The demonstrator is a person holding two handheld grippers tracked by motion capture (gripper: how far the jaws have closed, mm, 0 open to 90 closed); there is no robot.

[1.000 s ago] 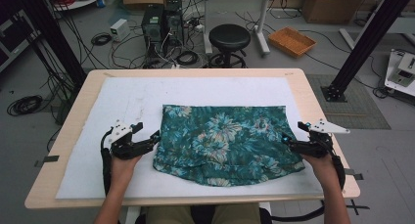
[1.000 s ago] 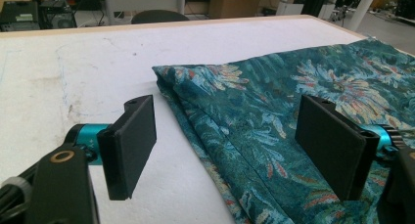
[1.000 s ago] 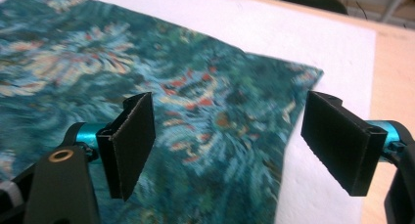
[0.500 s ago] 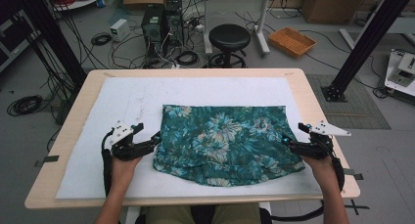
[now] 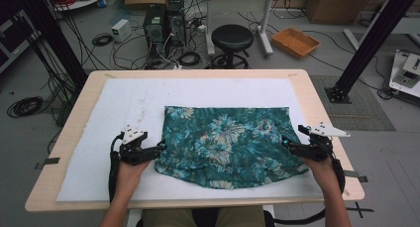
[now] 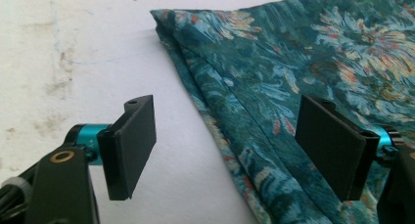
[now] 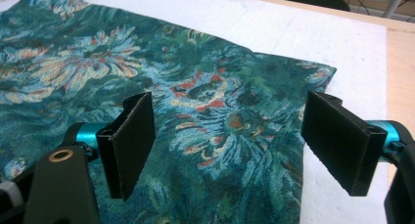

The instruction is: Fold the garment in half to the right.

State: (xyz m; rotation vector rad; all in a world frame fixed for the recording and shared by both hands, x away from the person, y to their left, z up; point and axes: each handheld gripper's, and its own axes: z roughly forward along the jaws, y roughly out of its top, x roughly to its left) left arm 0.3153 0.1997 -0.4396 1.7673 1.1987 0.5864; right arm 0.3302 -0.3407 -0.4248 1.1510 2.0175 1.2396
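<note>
A teal floral cloth (image 5: 228, 142) lies folded flat on the white mat (image 5: 99, 123), its layered left edge showing in the left gripper view (image 6: 274, 77). My left gripper (image 5: 159, 147) stands open at the cloth's left edge, jaws straddling the hem (image 6: 230, 150) with nothing pinched. My right gripper (image 5: 286, 143) stands open over the cloth's right edge; the fabric (image 7: 205, 111) lies beneath and between its jaws, untouched as far as I can tell.
The mat covers a wooden table (image 5: 322, 108) whose bare rim runs along the right. Behind the table on the floor are a black stool (image 5: 232, 38), computer towers (image 5: 161, 24), cables and an orange tray (image 5: 296, 41). Black frame posts (image 5: 369, 43) stand right.
Both grippers have crept slightly inward toward the cloth's side edges. The cloth itself has not moved.
</note>
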